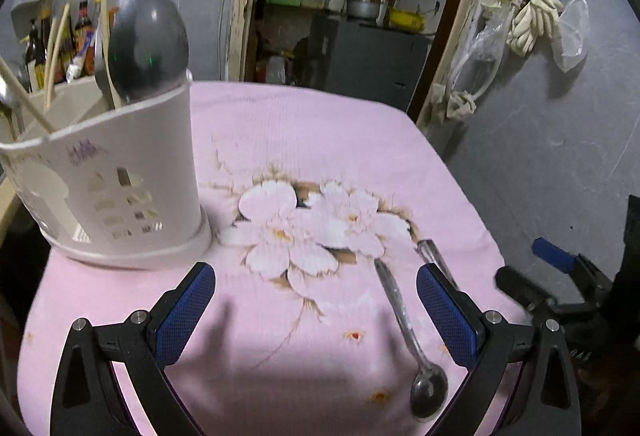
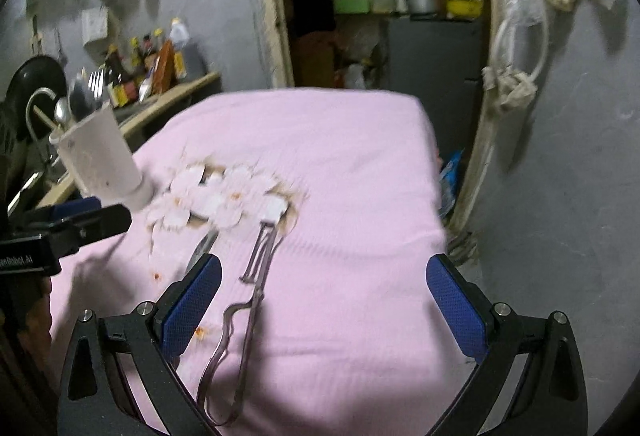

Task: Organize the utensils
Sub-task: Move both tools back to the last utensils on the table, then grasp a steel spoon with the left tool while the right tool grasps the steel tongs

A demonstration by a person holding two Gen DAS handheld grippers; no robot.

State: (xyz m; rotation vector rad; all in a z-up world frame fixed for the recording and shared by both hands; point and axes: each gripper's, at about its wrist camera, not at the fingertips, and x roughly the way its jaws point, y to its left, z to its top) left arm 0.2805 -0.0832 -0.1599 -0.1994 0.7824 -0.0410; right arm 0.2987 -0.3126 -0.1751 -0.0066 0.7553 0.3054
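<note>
A white utensil holder (image 1: 120, 188) stands at the left of the pink floral cloth (image 1: 304, 140), with a dark ladle (image 1: 150, 44), chopsticks and spoons in it. It also shows in the right wrist view (image 2: 100, 160). A metal spoon (image 1: 408, 332) lies on the cloth between my left gripper's fingers, near the right pad. My left gripper (image 1: 316, 276) is open and empty. Metal tongs (image 2: 244, 312) lie on the cloth, just right of the left finger of my right gripper (image 2: 324, 268), which is open and empty. A second metal handle (image 1: 434, 258) lies by the spoon.
The right gripper shows at the right edge of the left wrist view (image 1: 560, 288). A counter with sauce bottles (image 2: 152, 68) stands left of the table. A doorway (image 2: 384, 8) with shelves and a dark cabinet is behind. Cloths and bags hang on the grey wall (image 1: 528, 16).
</note>
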